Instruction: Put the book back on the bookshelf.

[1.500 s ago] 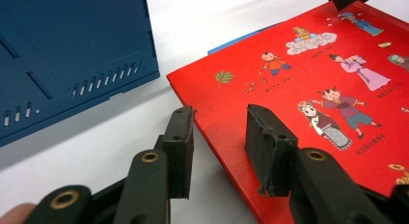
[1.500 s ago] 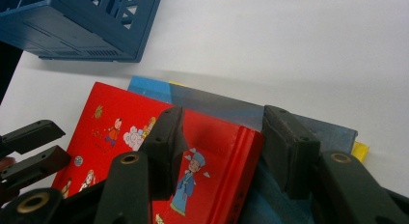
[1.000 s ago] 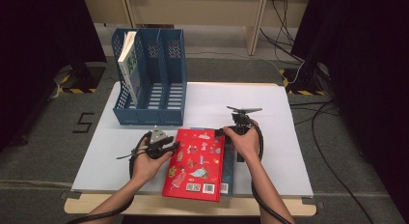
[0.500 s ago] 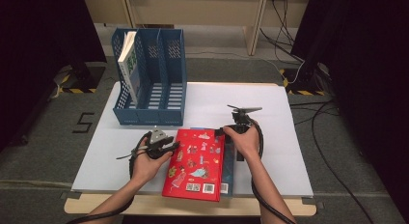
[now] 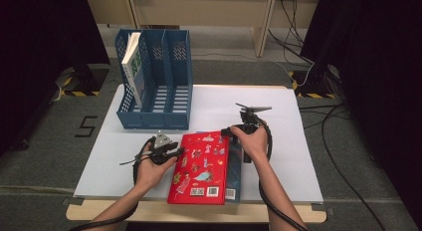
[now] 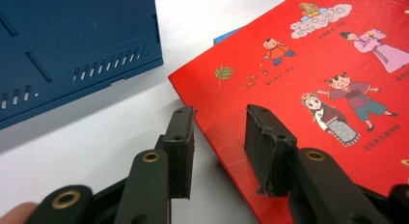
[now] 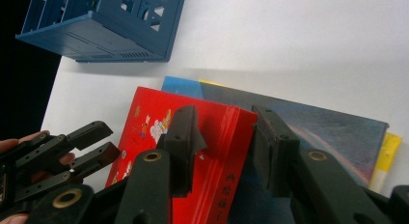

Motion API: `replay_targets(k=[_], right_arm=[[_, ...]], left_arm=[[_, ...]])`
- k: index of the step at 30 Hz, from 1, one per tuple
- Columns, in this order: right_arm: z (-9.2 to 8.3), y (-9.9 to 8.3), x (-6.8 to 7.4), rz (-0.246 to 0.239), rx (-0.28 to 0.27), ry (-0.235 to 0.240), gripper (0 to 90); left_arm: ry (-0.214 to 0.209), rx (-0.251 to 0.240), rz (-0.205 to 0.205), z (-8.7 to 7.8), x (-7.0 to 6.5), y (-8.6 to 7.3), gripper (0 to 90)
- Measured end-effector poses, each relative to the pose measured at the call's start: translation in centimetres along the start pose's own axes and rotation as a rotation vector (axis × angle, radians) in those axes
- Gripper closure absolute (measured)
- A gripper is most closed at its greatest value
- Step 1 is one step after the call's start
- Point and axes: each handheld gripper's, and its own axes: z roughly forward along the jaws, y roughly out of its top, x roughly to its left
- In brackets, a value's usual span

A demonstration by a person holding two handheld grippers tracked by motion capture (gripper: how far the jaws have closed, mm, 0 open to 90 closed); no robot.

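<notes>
Right hand-held gripper (image 7: 224,137) jaws closing | straddling red book (image 7: 193,151) spine

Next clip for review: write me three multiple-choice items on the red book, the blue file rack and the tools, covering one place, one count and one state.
1. Where does the red book lie?
A. on a stack of books near the table's front edge
B. inside the file rack
C. on the floor

2. How many compartments does the blue file rack have?
A. one
B. three
C. five

3. How do the right tool's jaws stand?
A. shut tight, nothing between
B. astride the red book's spine edge, just closing in
C. around the rack's wall

Key: 1 A, other covers peek out beneath it; 2 B, two dividers show from the high view; 3 B, the right gripper view shows the spine between the jaws.
</notes>
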Motion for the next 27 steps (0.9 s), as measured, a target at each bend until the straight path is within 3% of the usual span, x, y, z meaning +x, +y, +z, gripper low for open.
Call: replay_targets(k=[7, 13, 16, 18, 22, 27], right_arm=[[0.9, -0.19, 0.13, 0.029, 0.056, 0.055, 58.8], [1.08, -0.12, 0.22, 0.029, 0.062, 0.057, 58.9], [1.02, -0.1, 0.15, 0.04, 0.064, 0.068, 61.6], [0.8, -0.01, 0.19, 0.074, 0.06, 0.112, 66.2], [0.37, 0.18, 0.65, 0.079, 0.062, 0.175, 72.6], [0.2, 0.28, 0.72, 0.104, 0.061, 0.196, 74.5]], left_arm=[[0.005, 0.003, 0.001, 0.04, 0.05, -0.11, 62.7], [0.005, 0.001, -0.005, 0.03, 0.1, -0.16, 62.4], [0.008, 0.0, -0.004, 0.09, 0.07, -0.23, 62.4], [0.011, 0.011, -0.001, 0.18, 0.1, -0.33, 62.3], [-0.01, 0.0, -0.038, 0.43, 0.33, -0.55, 60.3], [-0.046, -0.01, -0.073, 0.43, 0.8, -0.23, 56.2]])
